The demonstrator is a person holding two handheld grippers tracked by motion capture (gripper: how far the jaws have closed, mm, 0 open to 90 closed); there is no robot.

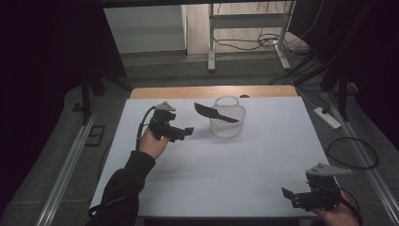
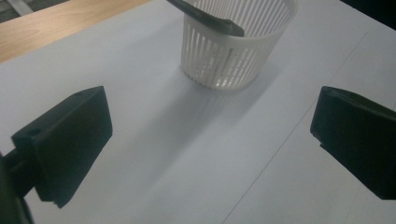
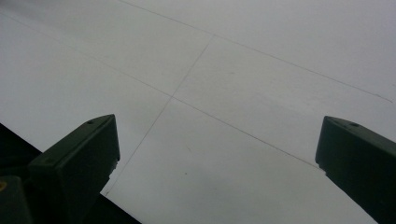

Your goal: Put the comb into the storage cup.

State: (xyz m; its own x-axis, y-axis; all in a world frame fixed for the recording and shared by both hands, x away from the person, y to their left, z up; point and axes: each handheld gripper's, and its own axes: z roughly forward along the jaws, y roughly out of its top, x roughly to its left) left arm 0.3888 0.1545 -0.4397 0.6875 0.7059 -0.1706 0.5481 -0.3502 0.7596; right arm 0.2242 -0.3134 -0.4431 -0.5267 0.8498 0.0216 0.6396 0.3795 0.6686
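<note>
**A:** Over on the person's left, the left gripper point(image 1: 187, 132) is held above the white table point(image 1: 226, 169), just beside the white basket point(image 1: 227, 123), its tips pointing towards it. Not touching, though: there's a strip of bare table between them.

**B:** And the jaws?

**A:** Spread wide, nothing between them. In the left gripper view both black jaws stand far apart at the edges of the frame, and the basket point(image 2: 236, 51) sits upright on the table beyond the gap.

**B:** What's that dark thing on the basket?

**A:** A black knife point(image 1: 214, 113), lying across the rim. One end sticks out past the rim on the side facing the left gripper and sits a bit higher; the other end dips down inside the basket. From the left gripper view you get a dark stretch of the knife point(image 2: 210, 18) crossing the rim.

**B:** The other hand?

**A:** The right gripper point(image 1: 288, 195) is right down at the near right corner of the table, well apart from the basket. Jaws wide open there too, empty, with plain white tabletop point(image 3: 243, 93) and a few thin seam lines between them.

**B:** And the basket's place on the table?

**A:** Towards the far edge, about midway across, near the wooden strip point(image 1: 188, 92).
</note>
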